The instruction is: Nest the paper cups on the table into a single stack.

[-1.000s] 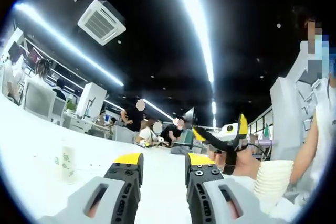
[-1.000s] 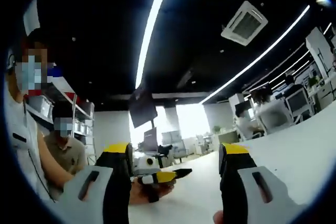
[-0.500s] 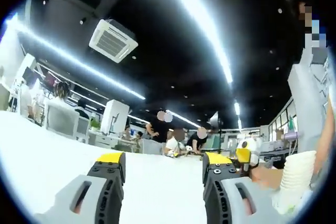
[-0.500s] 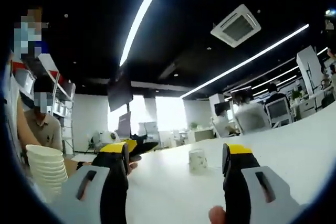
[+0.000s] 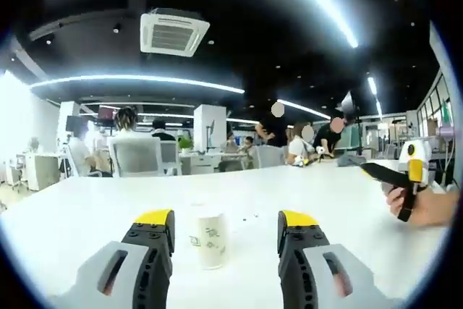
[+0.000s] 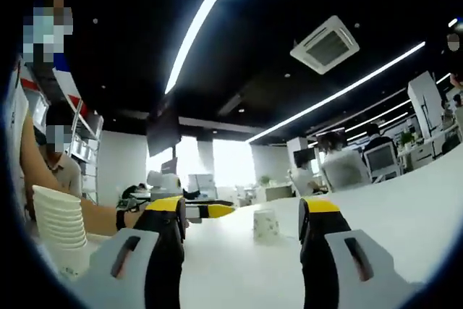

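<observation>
A single white printed paper cup [image 5: 209, 240] stood upright on the smooth white desk [image 5: 87, 208], seen between the wide, empty, yellow-tipped grey jaws of the left gripper [image 5: 226, 226]. In the right gripper view the right gripper [image 6: 241, 211] also gaped empty toward that cup, with a ribbed stack of nested white paper cups [image 6: 59, 226] standing at the left.

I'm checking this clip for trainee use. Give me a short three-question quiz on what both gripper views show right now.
1. True or false: the left gripper is shut on the single paper cup.
2. In the right gripper view, where is the stack of paper cups? A) far left, beside a person's arm B) between the right gripper's jaws C) on a far desk
3. Fill in: the single cup stands ____ on the white table.

Key: 1 false, the jaws stand apart and the cup stands beyond them; the right gripper is open too. 2 A. 3 upright.
</observation>
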Available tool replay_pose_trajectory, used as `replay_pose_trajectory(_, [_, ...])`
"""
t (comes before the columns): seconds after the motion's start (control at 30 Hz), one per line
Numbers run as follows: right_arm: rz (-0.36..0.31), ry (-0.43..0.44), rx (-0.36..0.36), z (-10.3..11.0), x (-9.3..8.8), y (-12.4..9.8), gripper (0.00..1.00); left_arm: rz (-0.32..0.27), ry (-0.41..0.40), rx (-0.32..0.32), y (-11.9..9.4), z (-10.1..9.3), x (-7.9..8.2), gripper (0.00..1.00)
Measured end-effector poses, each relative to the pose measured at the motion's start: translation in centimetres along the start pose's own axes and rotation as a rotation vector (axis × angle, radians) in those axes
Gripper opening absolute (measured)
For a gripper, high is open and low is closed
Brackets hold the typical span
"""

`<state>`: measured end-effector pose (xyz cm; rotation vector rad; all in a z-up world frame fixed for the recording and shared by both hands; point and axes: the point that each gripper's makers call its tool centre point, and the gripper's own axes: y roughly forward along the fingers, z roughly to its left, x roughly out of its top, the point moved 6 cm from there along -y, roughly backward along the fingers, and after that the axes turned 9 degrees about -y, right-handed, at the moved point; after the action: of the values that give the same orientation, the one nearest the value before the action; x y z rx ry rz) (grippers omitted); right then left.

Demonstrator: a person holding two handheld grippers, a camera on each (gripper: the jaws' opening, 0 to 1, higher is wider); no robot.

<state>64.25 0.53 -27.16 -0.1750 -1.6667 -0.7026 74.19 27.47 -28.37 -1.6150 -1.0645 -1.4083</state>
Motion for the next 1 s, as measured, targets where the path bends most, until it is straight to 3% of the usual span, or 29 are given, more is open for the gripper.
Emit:
replay_pose_trajectory(0.07, [0.002, -0.013, 0.015, 0.1, 0.2, 0.1, 0.65, 0.038, -0.002, 0.006, 1.7, 0.9, 0.0, 0.58])
replay_pose_trajectory(0.2, [0.001, -0.021, 0.022, -0.2, 0.1, 0.0, 0.64, 0.121, 0.022, 0.028, 3.7, 1.0, -1.2, 0.57])
replay_pose_trajectory(0.37, [0.003, -0.024, 0.002, -1.2, 0.0, -0.3, 0.6, 0.154, 0.029, 0.048, 5.6, 1.3, -1.6, 0.59])
replay_pose_trajectory(0.47, [0.0, -0.022, -0.01, -1.5, 0.2, -0.5, 0.59, 0.191, 0.076, 0.065, 6.4, 1.5, -1.9, 0.58])
replay_pose_trajectory(0.7, [-0.013, -0.033, -0.018, -1.8, 0.7, -0.8, 0.57, 0.193, 0.034, 0.071, 6.4, 2.1, -2.1, 0.43])
replay_pose_trajectory(0.87, [-0.004, -0.033, -0.01, -1.6, 0.4, -0.5, 0.57, 0.204, 0.084, 0.051, 5.8, 0.6, -2.6, 0.41])
replay_pose_trajectory(1.0, [0.008, -0.039, -0.004, -1.5, 0.2, -0.4, 0.56, 0.189, 0.061, 0.043, 4.8, 0.0, -2.6, 0.41])
